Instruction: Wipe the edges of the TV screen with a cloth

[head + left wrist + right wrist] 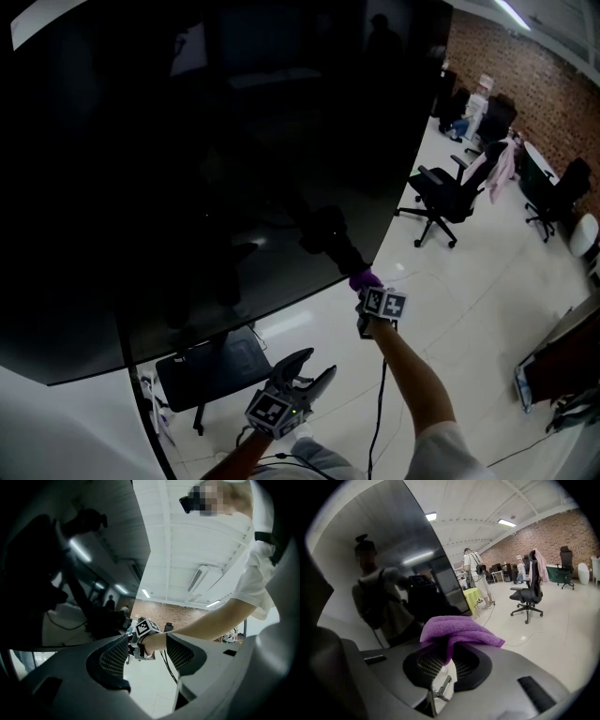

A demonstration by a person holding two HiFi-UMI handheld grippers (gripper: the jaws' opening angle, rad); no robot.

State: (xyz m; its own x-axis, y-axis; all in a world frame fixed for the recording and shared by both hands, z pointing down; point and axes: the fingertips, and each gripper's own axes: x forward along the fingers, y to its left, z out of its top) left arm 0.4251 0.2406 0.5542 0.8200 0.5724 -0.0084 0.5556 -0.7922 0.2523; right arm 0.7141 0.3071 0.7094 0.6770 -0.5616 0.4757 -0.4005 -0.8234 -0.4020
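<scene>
**A:** Entry check. Where is the cloth?

**B:** The purple cloth [457,631] is pinched in the right hand-held gripper [367,286]. Its jaws are clamped on a fold, and the rest drapes over the tips. The head view puts it at the lower right corner of the TV screen [187,169], where the bottom edge meets the right edge. It looks pressed to the bezel, but I can't confirm contact.

**A:** And the left hand-held gripper [314,367]?

**B:** It is held low, below the screen's bottom edge and well apart from it. Its jaws are spread with nothing gripped. In its own view only the other arm shows between them, far off.

**A:** Progress?

**B:** My judgement is that wiping is under way, with the cloth already on the frame. The glass and bezel are dark and show no streaks or dust, so the pictures don't say which edges are done. From a corner, either the bottom run or the right-hand run could come next. The top and left edges are far from the cloth, so I'd log them as probably outstanding.

**A:** Risks?

**B:** The cloth could slip off the thin bezel at the corner.
</scene>
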